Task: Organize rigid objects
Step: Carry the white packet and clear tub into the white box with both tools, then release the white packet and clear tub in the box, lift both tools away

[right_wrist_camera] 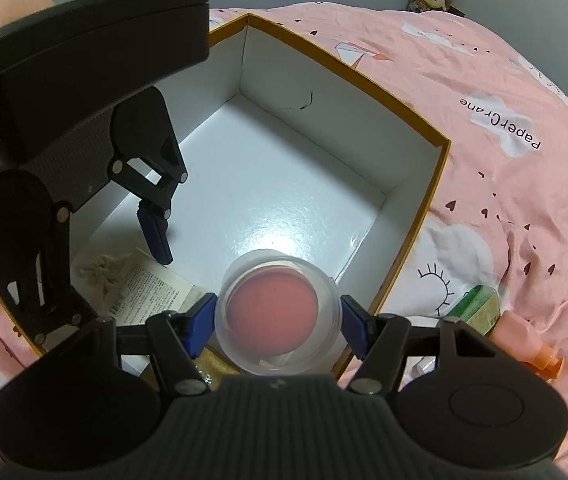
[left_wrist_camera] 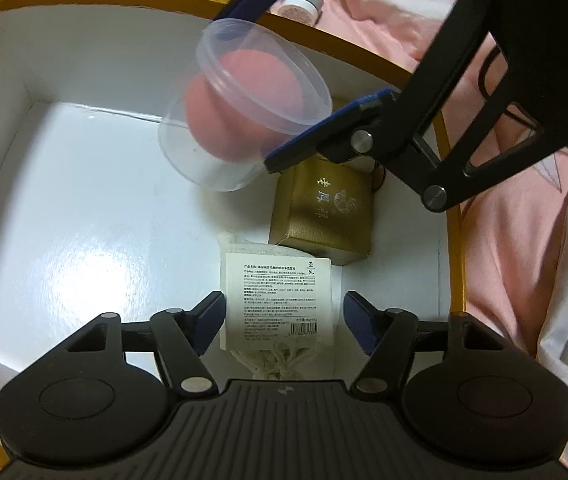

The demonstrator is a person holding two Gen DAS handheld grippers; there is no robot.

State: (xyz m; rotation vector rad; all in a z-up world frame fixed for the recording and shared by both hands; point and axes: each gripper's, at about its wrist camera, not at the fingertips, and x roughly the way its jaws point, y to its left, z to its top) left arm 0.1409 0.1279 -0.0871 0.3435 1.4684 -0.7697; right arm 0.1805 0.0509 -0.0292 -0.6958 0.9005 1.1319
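The left gripper (left_wrist_camera: pixel 282 322) hangs wide open and holds nothing inside the large white cardboard box with an orange rim (left_wrist_camera: pixel 84 60). Between its fingers, just below, lies a cream cloth pouch with a white printed label (left_wrist_camera: pixel 276 304); a gold ribbed paper box (left_wrist_camera: pixel 323 212) sits just ahead. Further right, the right gripper (right_wrist_camera: pixel 278 322) is clamped on a clear round plastic tub containing a pink sponge (right_wrist_camera: pixel 274 308), held above the box floor.
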